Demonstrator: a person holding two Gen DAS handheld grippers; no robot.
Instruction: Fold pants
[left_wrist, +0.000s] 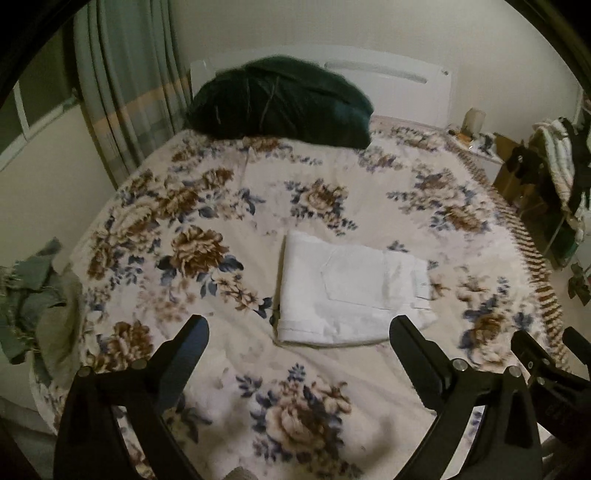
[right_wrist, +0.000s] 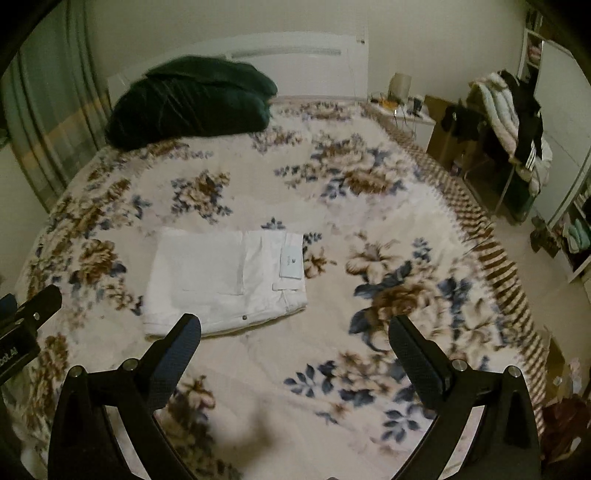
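Observation:
White pants (left_wrist: 351, 291) lie folded into a compact rectangle on the floral bedspread (left_wrist: 303, 177), back pocket up. They also show in the right wrist view (right_wrist: 225, 280), with a label at the waistband. My left gripper (left_wrist: 299, 328) is open and empty, held above the bed just in front of the pants. My right gripper (right_wrist: 295, 328) is open and empty, to the right of the pants and nearer than them. The right gripper shows at the lower right edge of the left wrist view (left_wrist: 543, 350). The left gripper shows at the left edge of the right wrist view (right_wrist: 33, 314).
A dark green pillow (left_wrist: 280, 99) lies at the head of the bed. Green clothes (left_wrist: 29, 299) are heaped at the bed's left edge. A bedside table (right_wrist: 402, 107), boxes and a rack hung with clothes (right_wrist: 513, 118) stand to the right. Curtains (left_wrist: 125, 92) hang at the left.

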